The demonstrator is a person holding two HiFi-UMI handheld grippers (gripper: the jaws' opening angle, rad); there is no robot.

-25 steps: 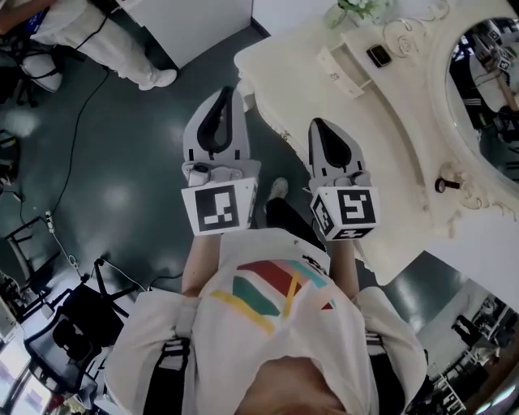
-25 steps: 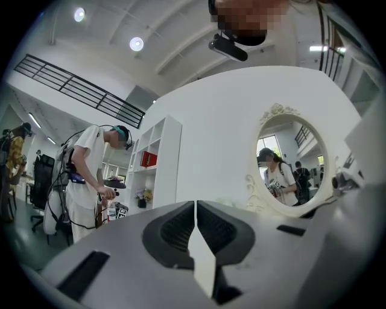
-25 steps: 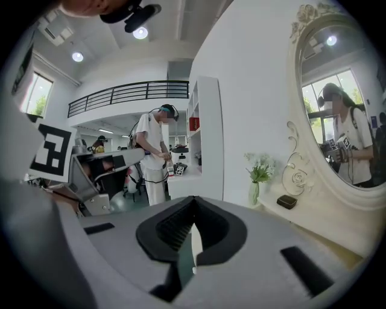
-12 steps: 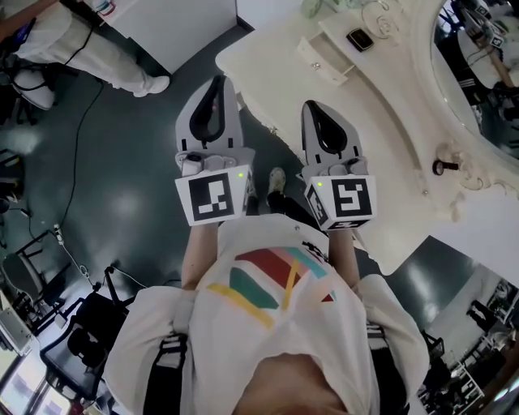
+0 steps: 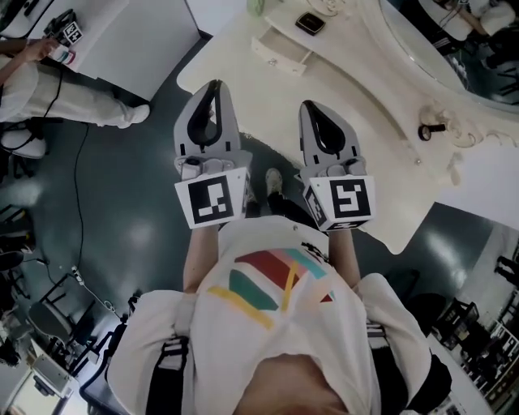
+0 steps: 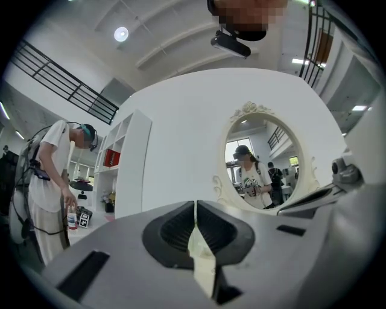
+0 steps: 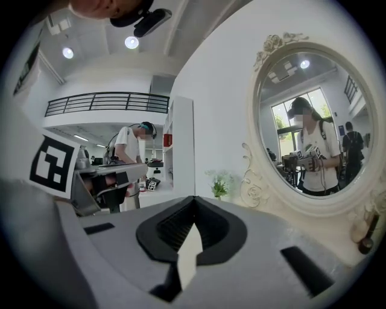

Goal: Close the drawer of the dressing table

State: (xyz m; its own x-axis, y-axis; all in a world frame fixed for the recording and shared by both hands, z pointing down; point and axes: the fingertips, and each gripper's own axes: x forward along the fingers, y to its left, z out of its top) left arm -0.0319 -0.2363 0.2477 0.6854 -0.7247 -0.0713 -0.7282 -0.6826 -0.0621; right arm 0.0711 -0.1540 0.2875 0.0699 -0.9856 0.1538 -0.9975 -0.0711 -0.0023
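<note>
The cream dressing table (image 5: pixel 357 138) fills the upper right of the head view. A small drawer (image 5: pixel 280 52) with a round knob stands pulled out of a little chest on the tabletop at the far end. My left gripper (image 5: pixel 212 86) is shut and empty, over the dark floor just off the table's left edge. Parallel to it, my right gripper (image 5: pixel 311 108) is also shut and empty, over the table's near edge. Both point toward the drawer, well short of it. The left gripper (image 6: pixel 195 205) and right gripper (image 7: pixel 193 199) views show the jaws meeting, with the oval mirror (image 7: pixel 313 127) ahead.
A black flat item (image 5: pixel 309 22) lies on the chest above the drawer. A dark knobbed object (image 5: pixel 429 130) stands by the mirror frame (image 5: pixel 422 77). A person in white (image 5: pixel 57 93) stands at the left by a white cabinet (image 5: pixel 122 32). Chairs and cables (image 5: pixel 49 324) crowd the lower left floor.
Both grippers have advanced together with the person. The table and its drawer have slid left and up in the head view, so the right gripper is now over the table's edge.
</note>
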